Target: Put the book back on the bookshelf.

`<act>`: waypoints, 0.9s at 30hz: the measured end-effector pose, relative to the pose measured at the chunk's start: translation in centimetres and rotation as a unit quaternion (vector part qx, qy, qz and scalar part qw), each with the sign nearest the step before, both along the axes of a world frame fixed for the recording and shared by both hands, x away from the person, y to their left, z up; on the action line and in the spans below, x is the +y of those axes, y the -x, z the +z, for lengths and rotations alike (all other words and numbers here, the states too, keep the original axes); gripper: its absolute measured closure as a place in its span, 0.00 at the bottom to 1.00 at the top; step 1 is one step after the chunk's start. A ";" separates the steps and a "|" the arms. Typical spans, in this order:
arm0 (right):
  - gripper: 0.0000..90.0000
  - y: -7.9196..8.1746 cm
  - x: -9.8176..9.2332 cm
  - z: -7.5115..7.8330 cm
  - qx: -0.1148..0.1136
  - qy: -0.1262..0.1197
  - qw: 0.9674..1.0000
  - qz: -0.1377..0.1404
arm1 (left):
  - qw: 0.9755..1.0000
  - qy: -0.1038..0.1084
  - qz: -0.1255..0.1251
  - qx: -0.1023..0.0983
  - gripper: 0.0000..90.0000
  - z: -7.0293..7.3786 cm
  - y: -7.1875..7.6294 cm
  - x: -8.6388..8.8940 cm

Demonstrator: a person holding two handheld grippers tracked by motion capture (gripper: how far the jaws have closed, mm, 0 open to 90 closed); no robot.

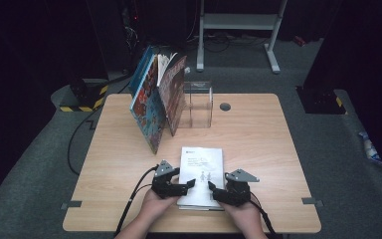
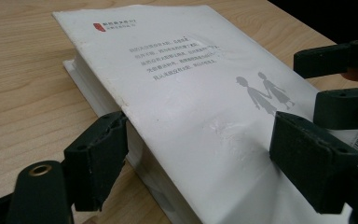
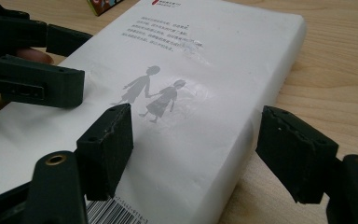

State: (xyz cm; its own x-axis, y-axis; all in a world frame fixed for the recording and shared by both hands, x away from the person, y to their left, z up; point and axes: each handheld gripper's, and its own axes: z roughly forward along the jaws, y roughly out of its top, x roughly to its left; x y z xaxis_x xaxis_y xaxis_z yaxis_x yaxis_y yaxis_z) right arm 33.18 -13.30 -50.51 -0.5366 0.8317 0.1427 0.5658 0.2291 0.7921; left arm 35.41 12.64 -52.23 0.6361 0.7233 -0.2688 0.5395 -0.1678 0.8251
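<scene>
both hands low and close together; left gripper (image 1: 188, 183) and right gripper (image 1: 212, 186) face inward, jaws gaping apart

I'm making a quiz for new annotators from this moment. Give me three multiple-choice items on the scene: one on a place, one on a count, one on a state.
1. Where does the white book lie?
A. Flat on the table's near side, between the two grippers
B. Inside the clear box
C. On the floor

2. How many walking figures are printed on its cover?
A. One
B. Two
C. Four

3. How are the left gripper and right gripper?
A. Both shut tight
B. One shut, one open
C. Both open

Answers:
1 A: the high view shows it flat on the wooden table, far from the clear box.
2 B: both gripper views show two grey figures hand in hand.
3 C: in each gripper's view its fingers stand wide apart at a book edge.
</scene>
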 end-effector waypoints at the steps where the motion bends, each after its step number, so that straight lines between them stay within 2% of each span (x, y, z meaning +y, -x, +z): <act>1: 0.29 -0.1 0.0 0.0 -0.001 0.001 1.000 0.001 | 1.000 0.000 -0.001 0.000 0.22 0.0 0.0 0.0; 7: 0.29 -0.2 0.1 0.0 -0.008 0.005 1.000 0.004 | 1.000 -0.002 -0.011 0.005 0.22 0.1 -0.3 0.1; 12: 0.29 -0.2 0.1 0.1 -0.005 0.007 1.000 0.004 | 1.000 -0.001 -0.027 0.010 0.21 0.1 -1.0 0.1; 14: 0.29 -0.3 0.1 0.0 -0.003 0.006 1.000 0.007 | 1.000 -0.005 -0.028 0.009 0.19 0.1 -1.3 -0.1; 15: 0.29 -0.3 0.1 0.0 -0.005 0.007 1.000 0.009 | 1.000 -0.001 -0.027 0.015 0.18 0.0 -1.5 -0.2; 20: 0.30 -0.3 0.1 -0.1 -0.009 0.005 1.000 0.009 | 1.000 -0.003 -0.028 0.014 0.18 0.1 -1.6 -0.2; 23: 0.30 -0.2 0.1 -0.2 -0.012 0.003 1.000 0.009 | 1.000 -0.001 -0.019 0.015 0.21 0.2 -1.4 -0.1; 26: 0.30 -0.2 0.1 -0.2 -0.012 0.002 1.000 0.008 | 1.000 0.006 -0.011 0.009 0.29 0.2 -1.3 0.2; 27: 0.30 -0.2 0.1 -0.2 -0.011 0.002 1.000 0.008 | 1.000 0.003 -0.012 0.002 0.32 0.2 -1.3 0.3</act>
State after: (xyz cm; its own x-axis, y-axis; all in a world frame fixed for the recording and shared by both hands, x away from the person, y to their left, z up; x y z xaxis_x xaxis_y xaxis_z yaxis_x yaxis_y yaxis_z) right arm 33.36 -13.21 -50.67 -0.5525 0.8237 0.1271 0.5441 0.2410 0.8037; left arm 36.68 12.96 -51.99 0.6525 0.7059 -0.2756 0.5387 -0.1763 0.8238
